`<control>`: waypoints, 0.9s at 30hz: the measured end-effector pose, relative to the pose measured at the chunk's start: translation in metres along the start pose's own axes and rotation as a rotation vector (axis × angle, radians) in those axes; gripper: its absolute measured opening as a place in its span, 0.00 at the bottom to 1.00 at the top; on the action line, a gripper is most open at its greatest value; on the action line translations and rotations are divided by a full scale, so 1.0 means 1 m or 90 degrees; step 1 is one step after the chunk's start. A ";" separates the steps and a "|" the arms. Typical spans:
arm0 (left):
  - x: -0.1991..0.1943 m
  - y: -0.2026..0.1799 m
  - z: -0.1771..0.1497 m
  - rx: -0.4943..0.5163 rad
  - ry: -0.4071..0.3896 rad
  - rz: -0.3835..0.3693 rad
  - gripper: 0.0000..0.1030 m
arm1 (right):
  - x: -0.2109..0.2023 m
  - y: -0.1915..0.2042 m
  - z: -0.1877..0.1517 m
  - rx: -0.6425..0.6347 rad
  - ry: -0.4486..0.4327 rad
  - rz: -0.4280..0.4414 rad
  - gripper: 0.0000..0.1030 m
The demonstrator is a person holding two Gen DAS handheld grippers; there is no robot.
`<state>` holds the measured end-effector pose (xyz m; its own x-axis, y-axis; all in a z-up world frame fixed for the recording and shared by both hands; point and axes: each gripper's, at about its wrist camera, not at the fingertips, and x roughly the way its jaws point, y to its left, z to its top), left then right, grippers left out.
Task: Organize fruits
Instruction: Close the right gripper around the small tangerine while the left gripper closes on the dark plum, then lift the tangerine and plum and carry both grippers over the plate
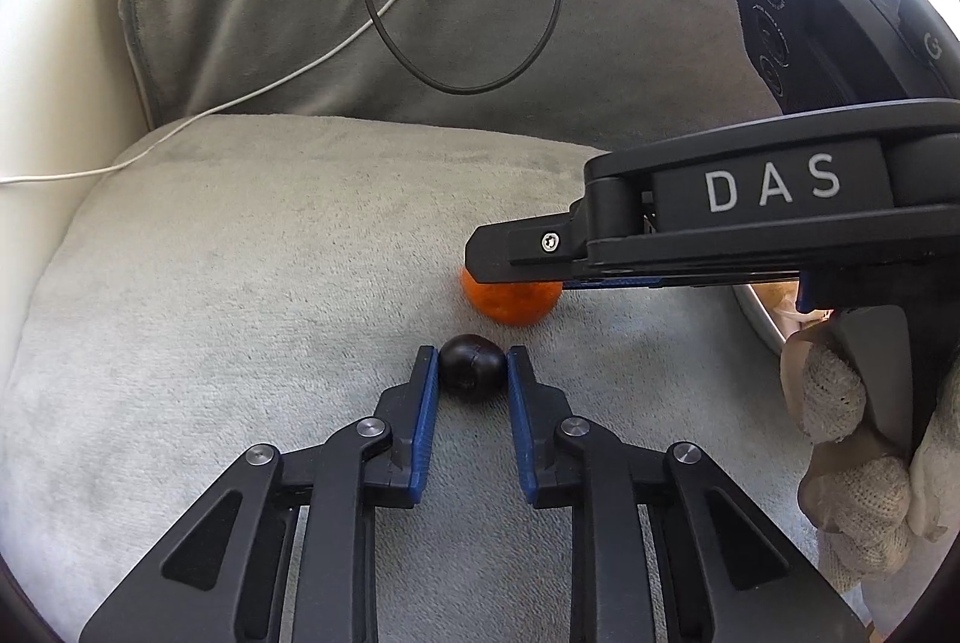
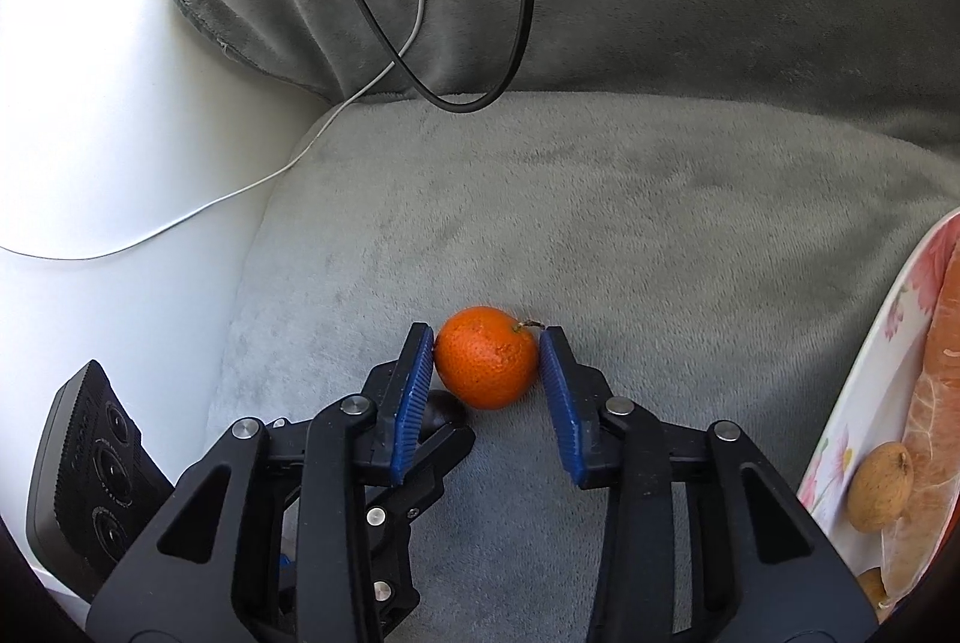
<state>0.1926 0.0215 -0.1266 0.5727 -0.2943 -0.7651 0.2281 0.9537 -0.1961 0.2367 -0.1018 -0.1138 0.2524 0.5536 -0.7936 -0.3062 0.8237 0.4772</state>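
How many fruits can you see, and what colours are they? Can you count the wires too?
Orange fruit: 1, the orange between the right gripper jaws.
Dark fruit: 1, the dark round fruit between the left gripper jaws.
Tan fruit: 1, the tan round fruit on the flowered plate.
Wires: 2, black cable and white cable.
Total: 3 fruits I can tell, 2 wires.

1. "DAS" in white capital letters stands on the black side of the right gripper [image 1: 516,277], at about three o'clock in the left wrist view.
2. A pale "G"-like mark shows on the black device [image 1: 840,1] at two o'clock; its small ring markings are too blurred to read.
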 end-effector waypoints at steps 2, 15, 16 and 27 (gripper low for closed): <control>-0.002 0.000 -0.002 -0.001 -0.001 0.000 0.20 | 0.000 0.000 -0.001 0.000 -0.001 0.001 0.37; -0.038 -0.007 -0.014 0.004 -0.023 0.000 0.19 | -0.027 -0.002 -0.011 -0.009 -0.024 0.011 0.36; -0.041 -0.008 -0.014 0.005 -0.026 0.000 0.19 | -0.031 -0.003 -0.012 -0.009 -0.027 0.014 0.36; -0.083 -0.032 -0.021 0.020 -0.065 -0.024 0.19 | -0.101 -0.011 -0.033 -0.039 -0.085 0.033 0.36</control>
<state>0.1206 0.0165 -0.0698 0.6397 -0.3362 -0.6913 0.2751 0.9398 -0.2025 0.1844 -0.1708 -0.0512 0.3540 0.6098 -0.7091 -0.3767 0.7869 0.4887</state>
